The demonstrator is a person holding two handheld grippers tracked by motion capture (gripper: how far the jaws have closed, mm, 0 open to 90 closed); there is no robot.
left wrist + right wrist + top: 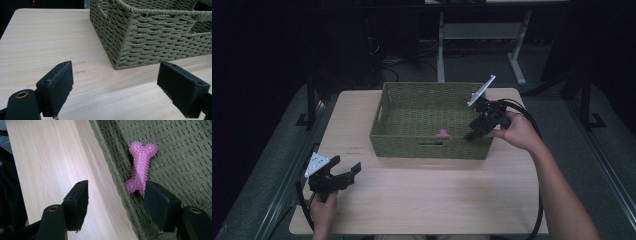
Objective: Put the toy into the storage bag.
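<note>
- Pink bone toy (pixel 140 171) lies inside the woven basket (pixel 412 145), against its near wall.
- My right tool (pixel 474 132) tilts down over the basket's near right corner, jaws spread, empty, straddling the rim just beside the toy.
- My right hand (pixel 518 131) grips it from the right, forearm angling across the surface (pixel 437 195).
- My left tool (pixel 343 172) rests low near the front-left edge, jaws apart, holding nothing.

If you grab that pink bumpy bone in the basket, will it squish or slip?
The pink bone looks rubbery, so it would probably squish a little. Its many small bumps should help stop slipping. It lies flat in the basket, so it likely won't roll.
</note>
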